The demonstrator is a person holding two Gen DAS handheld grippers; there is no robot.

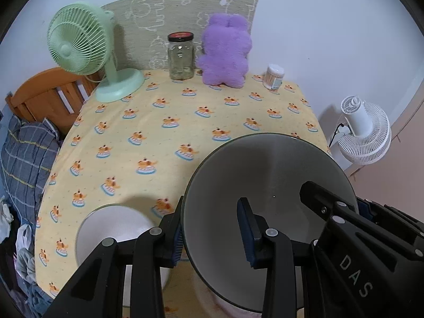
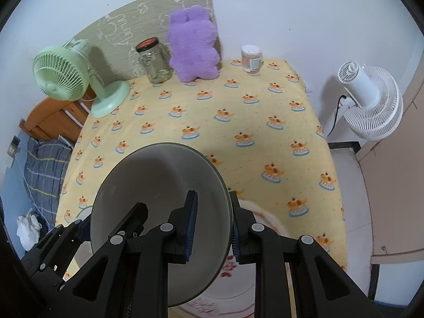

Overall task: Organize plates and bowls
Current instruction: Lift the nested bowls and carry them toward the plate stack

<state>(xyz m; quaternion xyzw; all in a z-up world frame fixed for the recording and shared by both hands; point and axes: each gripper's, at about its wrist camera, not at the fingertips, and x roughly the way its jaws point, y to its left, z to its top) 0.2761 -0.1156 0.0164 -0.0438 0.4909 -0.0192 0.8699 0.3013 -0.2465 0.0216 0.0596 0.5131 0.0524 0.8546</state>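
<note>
A large bowl (image 1: pixel 270 169), white inside with a dark rim, hangs tilted above the yellow patterned tablecloth (image 1: pixel 164 111), held from both sides. My left gripper (image 1: pixel 212 228) is shut on its left rim, one pad inside and one outside. The right gripper (image 1: pixel 331 206) grips the opposite rim. In the right wrist view the same bowl (image 2: pixel 159 180) fills the lower middle, with my right gripper (image 2: pixel 213 224) shut on its right rim and the left gripper (image 2: pixel 106 225) at its lower left. A white dish (image 1: pixel 114 233) lies on the cloth below left. A pink floral plate (image 2: pixel 238 278) lies under the bowl.
Along the wall stand a green desk fan (image 1: pixel 79 45), a glass jar with a dark lid (image 1: pixel 180 55), a purple plush toy (image 1: pixel 225 50) and a small tub of swabs (image 1: pixel 274 76). A white fan (image 1: pixel 365 132) is off the table's right edge, a wooden headboard (image 1: pixel 45 92) to the left.
</note>
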